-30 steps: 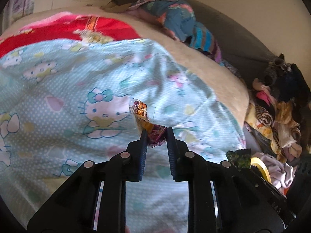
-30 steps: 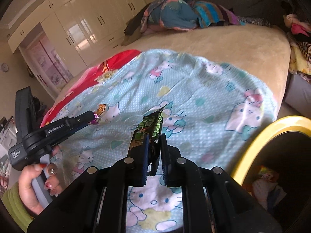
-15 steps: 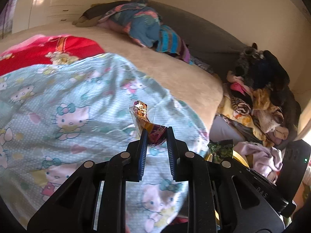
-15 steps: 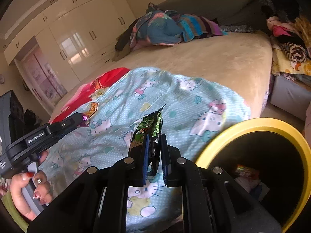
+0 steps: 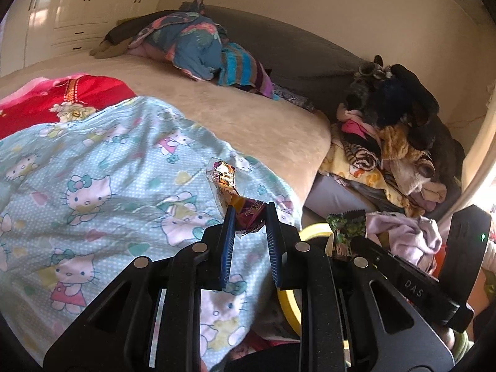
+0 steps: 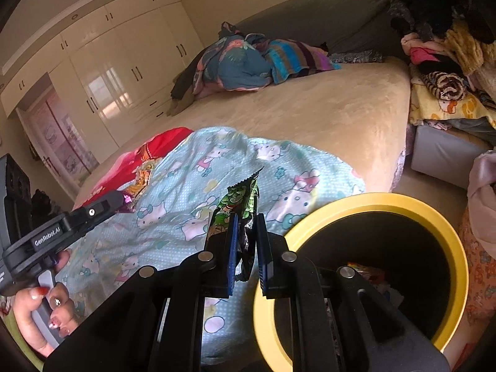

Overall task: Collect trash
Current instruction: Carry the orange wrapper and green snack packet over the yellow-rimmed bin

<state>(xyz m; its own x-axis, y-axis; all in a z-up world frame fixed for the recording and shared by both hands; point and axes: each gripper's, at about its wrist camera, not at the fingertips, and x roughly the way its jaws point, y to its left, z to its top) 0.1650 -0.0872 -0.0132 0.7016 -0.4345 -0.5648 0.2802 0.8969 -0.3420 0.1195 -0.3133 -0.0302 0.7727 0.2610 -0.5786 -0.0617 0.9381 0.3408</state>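
My left gripper point(image 5: 248, 214) is shut on an orange and purple candy wrapper point(image 5: 228, 183), held above the Hello Kitty blanket point(image 5: 93, 192) near the bed's edge. My right gripper point(image 6: 246, 220) is shut on a green snack wrapper point(image 6: 237, 204), held beside the rim of a black bin with a yellow rim point(image 6: 372, 200). The bin holds some trash point(image 6: 362, 269). In the left wrist view the green wrapper point(image 5: 345, 229) and a part of the yellow rim point(image 5: 313, 229) show at right. In the right wrist view the left gripper point(image 6: 124, 198) shows at left.
A beige bed point(image 5: 248, 117) with a red blanket point(image 5: 62, 96) and a heap of bedding point(image 5: 198, 46) at its far side. A pile of clothes point(image 5: 396, 130) lies right of the bed. Cream wardrobes point(image 6: 108, 71) stand behind.
Both grippers have moved toward the bed's edge and the bin with their wrappers. The yellow-rimmed bin has come much closer in the right wrist view.
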